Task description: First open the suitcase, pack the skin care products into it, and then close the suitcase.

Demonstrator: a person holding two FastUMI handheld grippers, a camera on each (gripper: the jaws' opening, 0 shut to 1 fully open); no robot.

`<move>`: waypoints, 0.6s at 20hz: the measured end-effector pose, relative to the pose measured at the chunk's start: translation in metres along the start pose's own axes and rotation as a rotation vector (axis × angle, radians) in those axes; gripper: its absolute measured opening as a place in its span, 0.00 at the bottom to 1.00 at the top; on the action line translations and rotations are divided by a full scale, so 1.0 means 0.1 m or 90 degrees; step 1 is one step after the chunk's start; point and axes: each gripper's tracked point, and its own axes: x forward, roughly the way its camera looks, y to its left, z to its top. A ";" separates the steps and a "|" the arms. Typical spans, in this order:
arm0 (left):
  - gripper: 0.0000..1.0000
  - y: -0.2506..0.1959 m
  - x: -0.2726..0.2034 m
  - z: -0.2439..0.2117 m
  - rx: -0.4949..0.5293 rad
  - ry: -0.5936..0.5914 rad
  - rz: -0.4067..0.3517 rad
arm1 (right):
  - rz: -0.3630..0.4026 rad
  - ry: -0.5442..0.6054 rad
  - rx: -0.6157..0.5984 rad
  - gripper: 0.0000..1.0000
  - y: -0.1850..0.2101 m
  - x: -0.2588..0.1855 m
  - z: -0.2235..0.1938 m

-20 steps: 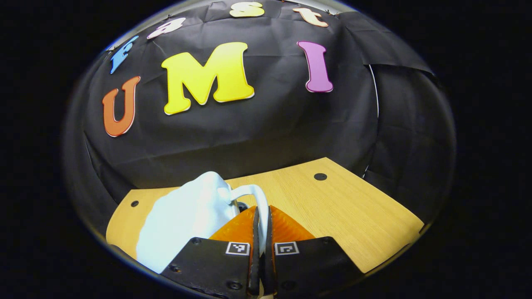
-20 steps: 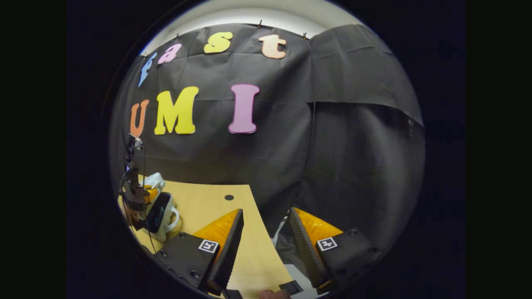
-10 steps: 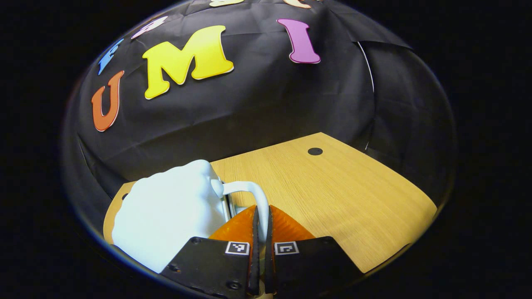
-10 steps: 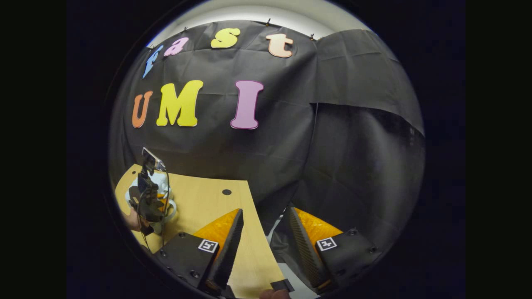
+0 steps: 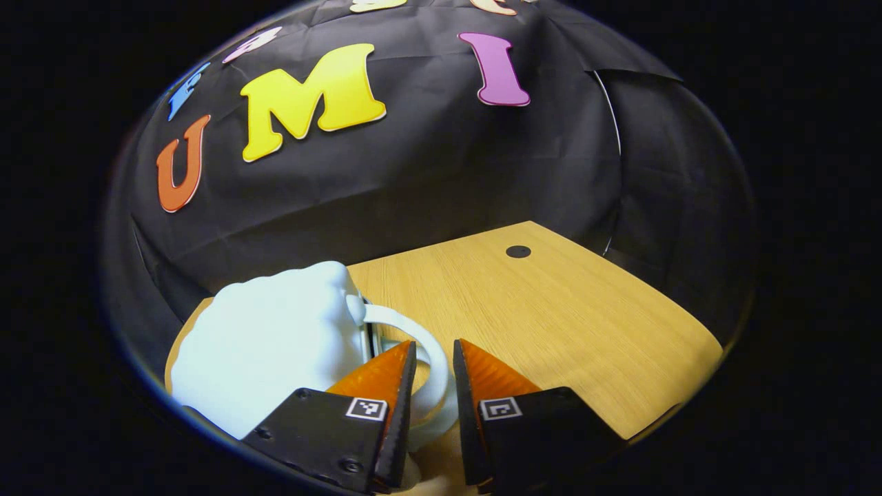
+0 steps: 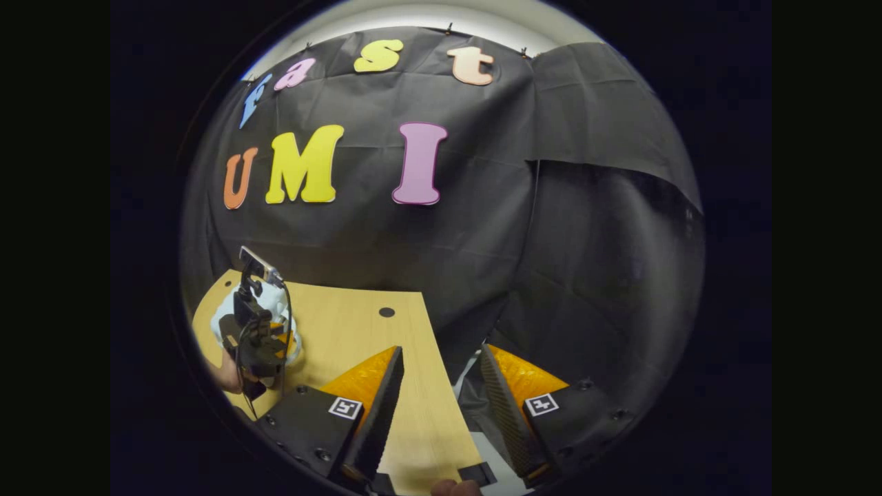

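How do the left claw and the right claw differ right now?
The left claw is open narrowly, its fingers straddling the handle of the white suitcase; the right claw gapes wider around nothing. The left claw sits low at the suitcase on the wooden table; the right claw hangs at the table's edge, apart from the suitcase. Both are open, gripping nothing.

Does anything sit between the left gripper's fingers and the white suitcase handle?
Nothing visible does: the left gripper is open, with the handle of the white suitcase arching through the gap between its fingers.
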 end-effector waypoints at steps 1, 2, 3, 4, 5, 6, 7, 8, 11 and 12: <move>0.40 -0.03 -0.03 0.01 -0.003 -0.006 -0.004 | 0.005 -0.005 0.003 0.65 0.03 0.01 0.06; 0.56 -0.04 -0.09 0.05 -0.009 -0.012 -0.006 | 0.011 -0.012 0.003 0.68 0.07 0.03 0.11; 0.72 -0.03 -0.18 0.15 -0.015 -0.028 -0.010 | 0.016 -0.023 0.000 0.65 0.11 0.05 0.18; 0.88 -0.02 -0.26 0.29 -0.023 -0.051 -0.012 | 0.023 -0.035 -0.004 0.68 0.16 0.09 0.25; 0.90 0.04 -0.37 0.46 -0.029 -0.076 -0.005 | 0.030 -0.045 -0.008 0.68 0.22 0.12 0.33; 0.93 0.12 -0.49 0.63 -0.035 -0.100 0.007 | 0.040 -0.058 -0.007 0.68 0.30 0.15 0.41; 0.95 0.20 -0.59 0.79 -0.045 -0.120 0.015 | 0.050 -0.073 -0.004 0.68 0.38 0.17 0.50; 0.98 0.30 -0.75 0.96 -0.059 -0.137 0.026 | 0.059 -0.087 -0.001 0.68 0.46 0.19 0.58; 0.99 0.54 -1.19 1.38 -0.121 -0.176 0.052 | 0.090 -0.141 -0.008 0.68 0.77 0.23 0.84; 0.99 0.62 -1.32 1.52 -0.134 -0.188 0.056 | 0.106 -0.159 -0.014 0.69 0.91 0.23 0.93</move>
